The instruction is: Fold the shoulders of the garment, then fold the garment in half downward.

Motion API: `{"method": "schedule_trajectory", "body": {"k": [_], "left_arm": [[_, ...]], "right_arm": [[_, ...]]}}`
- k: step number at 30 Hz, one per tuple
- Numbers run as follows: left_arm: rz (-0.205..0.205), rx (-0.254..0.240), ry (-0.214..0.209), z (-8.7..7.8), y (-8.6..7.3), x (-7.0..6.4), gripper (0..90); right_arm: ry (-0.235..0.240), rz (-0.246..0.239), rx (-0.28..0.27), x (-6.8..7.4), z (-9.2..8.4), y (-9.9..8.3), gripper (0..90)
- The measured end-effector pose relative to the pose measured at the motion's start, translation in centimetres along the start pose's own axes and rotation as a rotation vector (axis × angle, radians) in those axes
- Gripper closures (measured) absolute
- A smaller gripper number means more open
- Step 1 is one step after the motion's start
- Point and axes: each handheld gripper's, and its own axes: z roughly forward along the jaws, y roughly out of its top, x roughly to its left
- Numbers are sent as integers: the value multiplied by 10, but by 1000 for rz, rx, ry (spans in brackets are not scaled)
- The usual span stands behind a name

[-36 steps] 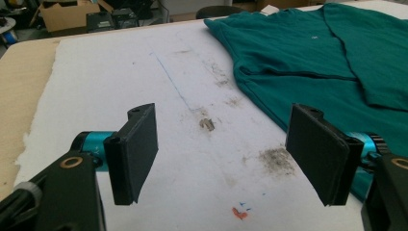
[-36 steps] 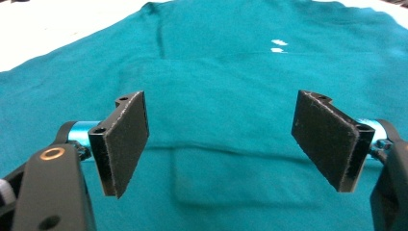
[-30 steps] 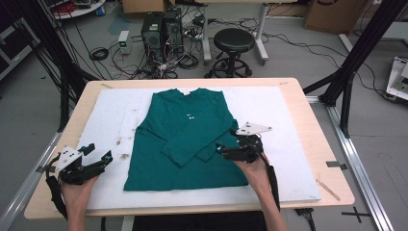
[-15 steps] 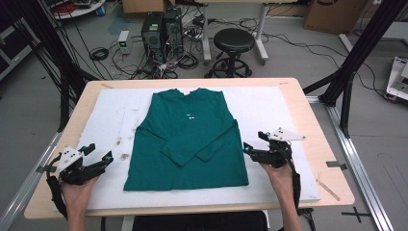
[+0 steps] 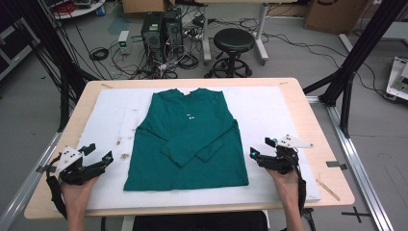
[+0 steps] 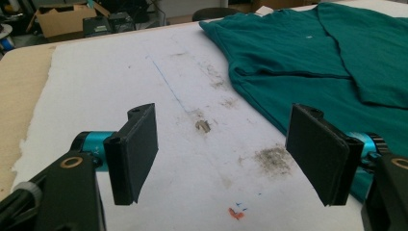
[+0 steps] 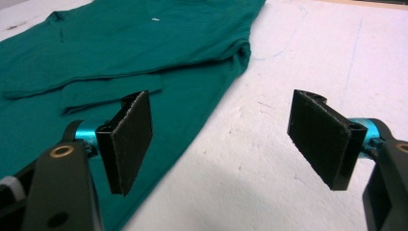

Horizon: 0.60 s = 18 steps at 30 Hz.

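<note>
Resting at the near corners of the table (image 5: pixel 308 103), both grippers sit off the cloth with their jaws spread wide and nothing between them. At near left, the left gripper (image 5: pixel 98 154) lies on the white foam sheet (image 5: pixel 110 120), a bare stained strip between it and the green shirt (image 5: pixel 192 139). At near right, the right gripper (image 5: pixel 260 153) sits just beside the shirt's right hem corner, so it is the closer of the two; in the right gripper view its left jaw already overlaps the green edge (image 7: pixel 192 125).

From there the shirt runs away toward the far side, its long axis near to far, hem near and collar far, both sleeves folded across the front. It lies between the two grippers, to the right of the left one and to the left of the right one.

Both forearms come in low from the near edge, jaws aimed forward and slightly inward. The next fold likely starts at the near hem corners.
</note>
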Motion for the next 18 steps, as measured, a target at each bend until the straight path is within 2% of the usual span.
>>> {"method": "schedule_trajectory", "body": {"k": [4, 9, 15, 18], "left_arm": [[-27, 30, -19, 0, 2, -3, 269], [-12, 58, -50, -1, 9, -18, 298], [5, 142, -92, 9, 20, -36, 350], [5, 209, -100, 20, 22, -44, 412]], "right_arm": [[-9, 4, 2, -2, -4, -3, 244], [-17, 7, 2, -2, -6, -4, 243], [-18, 1, 0, 0, -7, -4, 243], [-19, -5, 4, 2, -7, -5, 243]]}}
